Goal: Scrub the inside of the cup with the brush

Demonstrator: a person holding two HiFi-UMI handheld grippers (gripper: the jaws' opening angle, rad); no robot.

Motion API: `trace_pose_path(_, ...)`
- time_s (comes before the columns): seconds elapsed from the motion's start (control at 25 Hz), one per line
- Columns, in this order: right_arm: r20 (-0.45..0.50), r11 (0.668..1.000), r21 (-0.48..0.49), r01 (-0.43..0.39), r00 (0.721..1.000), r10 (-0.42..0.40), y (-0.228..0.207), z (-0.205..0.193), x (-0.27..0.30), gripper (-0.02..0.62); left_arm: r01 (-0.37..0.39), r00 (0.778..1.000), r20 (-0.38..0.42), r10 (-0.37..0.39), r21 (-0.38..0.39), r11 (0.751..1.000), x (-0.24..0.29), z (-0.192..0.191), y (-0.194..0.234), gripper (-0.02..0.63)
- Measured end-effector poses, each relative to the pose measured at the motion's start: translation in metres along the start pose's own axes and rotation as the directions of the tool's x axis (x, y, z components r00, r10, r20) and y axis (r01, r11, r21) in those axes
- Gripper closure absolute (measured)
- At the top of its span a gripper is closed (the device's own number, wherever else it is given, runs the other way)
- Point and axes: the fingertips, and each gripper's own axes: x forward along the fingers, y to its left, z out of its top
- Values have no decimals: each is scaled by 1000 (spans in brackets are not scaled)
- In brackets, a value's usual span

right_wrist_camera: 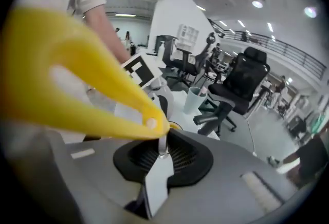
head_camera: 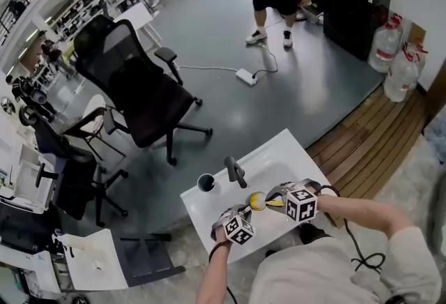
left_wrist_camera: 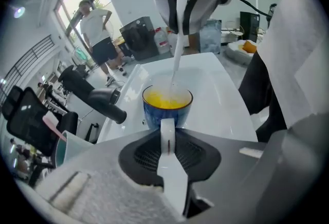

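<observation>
left gripper is clamping the blue cup at its near wall | right gripper is pinching the brush on the thin shaft below its yellow handle | cup is being held in the white sink, near the black faucet on the person's side | brush is reaching down, bristles inside the cup
</observation>
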Motion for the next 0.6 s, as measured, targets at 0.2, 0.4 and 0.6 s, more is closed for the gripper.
trace_pose_path(0.2,72,933,355,61,993,-92,-15,1,3,557,-9,1000,3,10,-201,980,6,-5,-14,548)
trace_pose_path(0.4,107,694,714,92,965,-238,-35,-15,-2,557,-76,996,9,85,-369,927,8,-6,-19,548)
trace_pose_path(0.6,102,453,888,83,924,-368,-39,-22,-12,557,-162,984,-11,176,-451,878,8,-2,-13,547)
